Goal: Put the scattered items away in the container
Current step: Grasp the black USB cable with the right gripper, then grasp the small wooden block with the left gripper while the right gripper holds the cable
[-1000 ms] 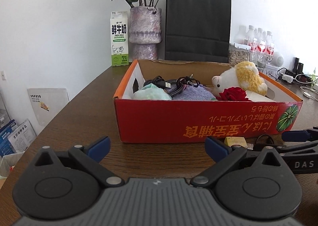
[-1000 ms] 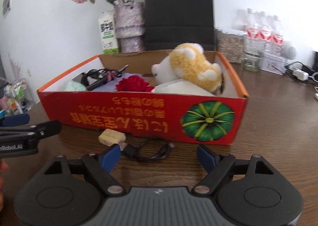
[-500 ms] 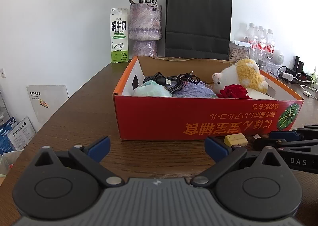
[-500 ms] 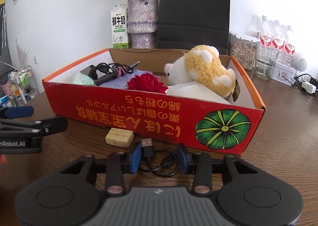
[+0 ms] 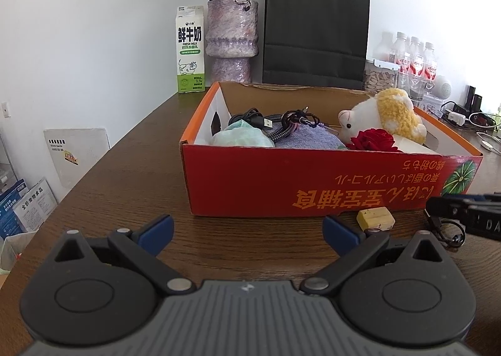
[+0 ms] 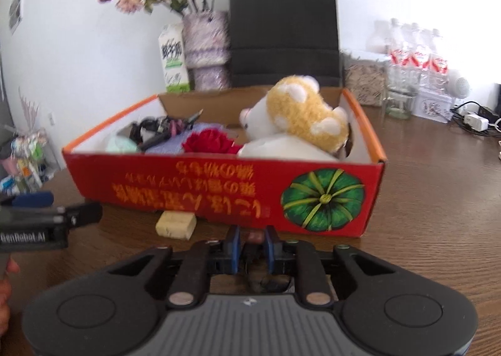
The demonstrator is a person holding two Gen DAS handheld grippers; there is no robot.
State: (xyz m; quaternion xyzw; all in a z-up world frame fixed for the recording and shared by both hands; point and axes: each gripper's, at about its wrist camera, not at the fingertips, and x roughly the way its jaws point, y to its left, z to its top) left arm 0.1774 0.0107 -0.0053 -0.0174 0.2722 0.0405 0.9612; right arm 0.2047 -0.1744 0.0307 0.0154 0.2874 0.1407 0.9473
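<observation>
The red cardboard box (image 5: 281, 180) (image 6: 188, 187) stands on the brown table and holds a plush toy (image 6: 300, 112), a red rose (image 6: 213, 143), cables and a purple pouch. In front of it lie a small yellow block (image 5: 374, 218) (image 6: 176, 224) and a black USB cable (image 5: 444, 231). My right gripper (image 6: 252, 240) is closing its jaws, with the cable's plug (image 6: 254, 235) pinched between the blue pads. My left gripper (image 5: 247, 229) rests open before the box's left half, nothing between its fingers. It also shows in the right wrist view, left of the block.
Behind the box are a milk carton (image 5: 190, 49), a vase of flowers (image 5: 231, 43) and a black paper bag (image 5: 316, 33). Bottles (image 5: 413, 55), a jar and a power strip with wires (image 6: 476, 121) crowd the back right. The table edge runs along the left.
The right gripper's jaws went from wide open to nearly together around the USB plug, and the cable's loop has slid in under the gripper. The left gripper has stayed put.
</observation>
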